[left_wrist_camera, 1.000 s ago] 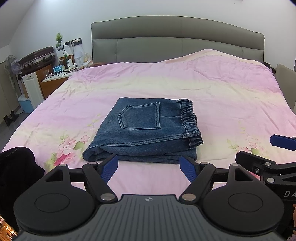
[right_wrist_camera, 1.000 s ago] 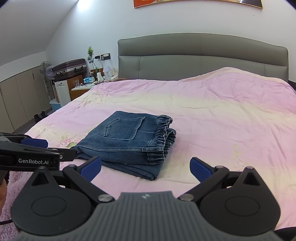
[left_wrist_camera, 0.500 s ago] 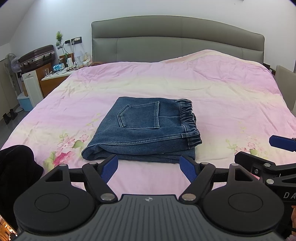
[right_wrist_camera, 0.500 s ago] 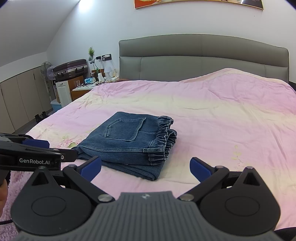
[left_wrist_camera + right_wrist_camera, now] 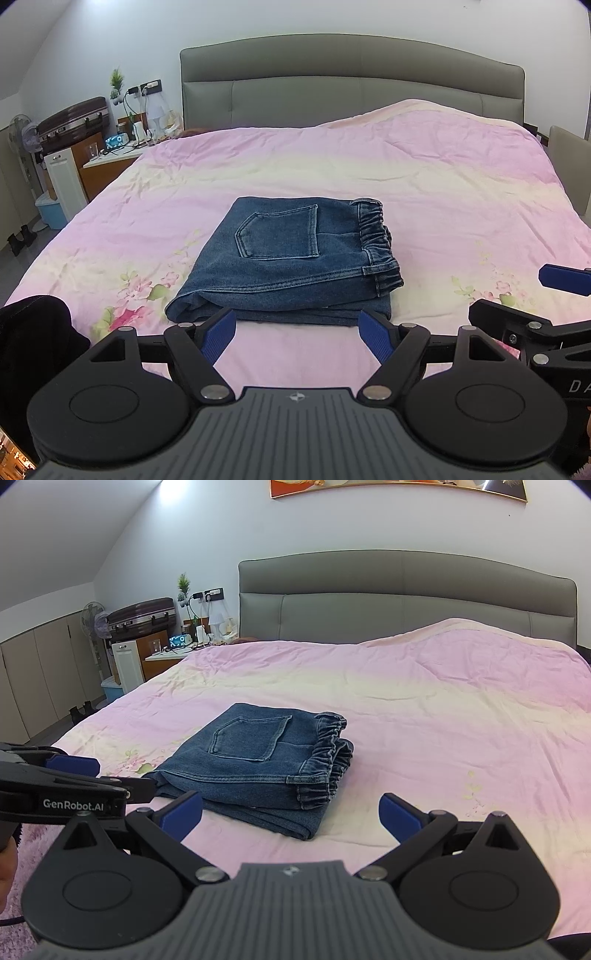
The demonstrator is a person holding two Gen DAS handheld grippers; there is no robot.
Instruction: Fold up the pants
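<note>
The pants [image 5: 291, 258] lie folded into a compact stack on the pink bed [image 5: 424, 192], pocket up and waistband to the right, so the left gripper [image 5: 297, 334] and right gripper [image 5: 291, 814] hang wide and empty just short of them, the folding apparently done

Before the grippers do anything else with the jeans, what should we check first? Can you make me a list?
1. Jeans folded into a compact stack: ok.
2. Stack lying flat on the bedspread, away from the edges: ok.
3. Left gripper open and holding nothing: ok.
4. Right gripper open and holding nothing: ok.
5. Both grippers clear of the denim, not touching it: ok.
6. Bottom layers lined up neatly under the top one: cannot tell; a lower layer sticks out at the near edge.
</note>
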